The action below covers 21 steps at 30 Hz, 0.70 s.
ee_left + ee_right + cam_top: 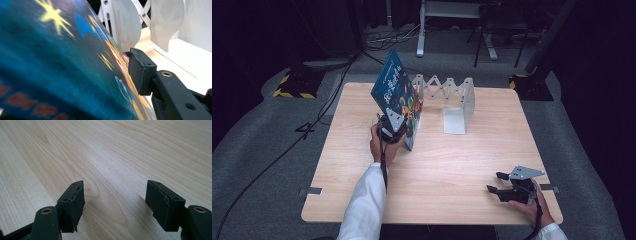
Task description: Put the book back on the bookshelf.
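A blue picture book [394, 90] stands tilted on the wooden table [437, 165], its top leaning left away from a white accordion book rack [457, 100]. My left gripper [402, 127] is at the book's lower edge with the book between its jaws. In the left gripper view the cover [62, 62] runs past the right pad [140, 72], whose face shows beside it with a slight gap; the other jaw is hidden behind the book. The rack's plates [125, 27] stand just beyond. My right gripper [498, 183] rests open near the table's front right corner, with bare wood [112, 157] between its pads [72, 202].
The rack's flat foot [455, 122] lies on the table right of the book. Behind the table are a white desk frame [422, 30], floor cables [327, 100] and yellow-and-black striped bases [292, 85]. Open wood stretches between my two hands.
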Each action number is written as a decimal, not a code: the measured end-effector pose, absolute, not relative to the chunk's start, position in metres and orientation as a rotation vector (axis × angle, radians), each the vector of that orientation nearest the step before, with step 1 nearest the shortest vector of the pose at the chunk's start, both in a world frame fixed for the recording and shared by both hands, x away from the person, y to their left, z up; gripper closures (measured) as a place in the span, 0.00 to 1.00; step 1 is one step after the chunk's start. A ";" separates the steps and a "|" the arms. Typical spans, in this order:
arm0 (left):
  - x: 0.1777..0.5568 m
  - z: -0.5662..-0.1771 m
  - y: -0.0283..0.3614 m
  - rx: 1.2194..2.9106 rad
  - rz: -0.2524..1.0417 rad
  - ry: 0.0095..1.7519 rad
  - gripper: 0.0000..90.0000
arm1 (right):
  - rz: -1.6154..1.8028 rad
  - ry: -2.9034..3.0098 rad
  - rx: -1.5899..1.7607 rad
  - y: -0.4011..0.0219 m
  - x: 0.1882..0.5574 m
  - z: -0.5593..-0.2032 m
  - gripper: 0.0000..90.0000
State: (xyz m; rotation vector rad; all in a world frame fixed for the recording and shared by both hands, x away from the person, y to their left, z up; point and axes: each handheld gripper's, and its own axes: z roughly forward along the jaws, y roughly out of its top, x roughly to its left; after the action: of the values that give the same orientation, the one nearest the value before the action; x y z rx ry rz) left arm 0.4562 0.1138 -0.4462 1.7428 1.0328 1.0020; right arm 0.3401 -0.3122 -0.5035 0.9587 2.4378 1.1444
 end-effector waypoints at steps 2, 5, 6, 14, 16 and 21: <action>0.455 -0.448 0.113 1.750 0.997 1.030 0.63 | 1.145 2.438 0.959 -0.312 0.340 -0.504 0.36; 0.454 -0.449 0.113 1.749 0.984 1.034 0.62 | 1.144 2.438 0.959 -0.312 0.340 -0.504 0.36; 0.453 -0.449 0.113 1.757 0.974 1.031 0.61 | 1.142 2.439 0.960 -0.312 0.340 -0.504 0.36; 0.453 -0.450 0.113 1.776 0.966 1.027 0.58 | 1.142 2.439 0.960 -0.312 0.340 -0.504 0.35; 0.453 -0.449 0.113 1.781 0.964 1.024 0.57 | 1.145 2.439 0.961 -0.312 0.340 -0.504 0.35; 0.453 -0.447 0.117 1.787 0.923 1.018 0.55 | 1.145 2.437 0.965 -0.312 0.340 -0.504 0.35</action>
State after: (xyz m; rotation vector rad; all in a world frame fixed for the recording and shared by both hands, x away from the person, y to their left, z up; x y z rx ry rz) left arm 0.4534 0.1168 -0.4465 1.7875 1.0177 0.9231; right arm 0.3403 -0.3121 -0.5036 0.9649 2.4374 1.1445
